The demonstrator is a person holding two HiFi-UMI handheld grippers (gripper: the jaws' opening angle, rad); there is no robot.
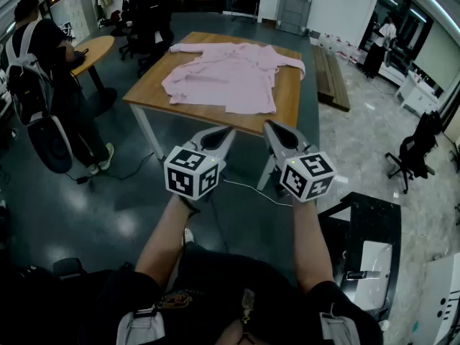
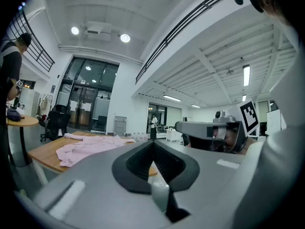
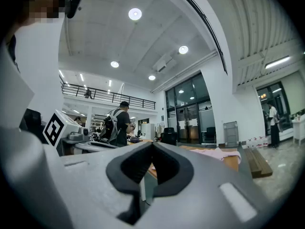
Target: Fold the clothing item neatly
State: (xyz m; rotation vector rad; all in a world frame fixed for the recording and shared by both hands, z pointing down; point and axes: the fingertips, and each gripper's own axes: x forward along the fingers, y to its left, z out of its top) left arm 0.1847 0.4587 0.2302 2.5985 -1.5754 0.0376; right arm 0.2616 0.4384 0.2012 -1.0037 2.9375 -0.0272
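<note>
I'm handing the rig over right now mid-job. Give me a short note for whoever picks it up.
Left gripper: shut, empty, held level in the air short of the table.
Right gripper: shut, empty, level beside the left one.
Things: the pink shirt lies spread out on the wooden table, sleeves out to the sides. Neither gripper touches it.
Done: nothing, no fold made yet.
Left: step up to the table, open the jaws, take the shirt and fold it neatly.
Note: a person with a backpack stands off to the left of the table.
</note>
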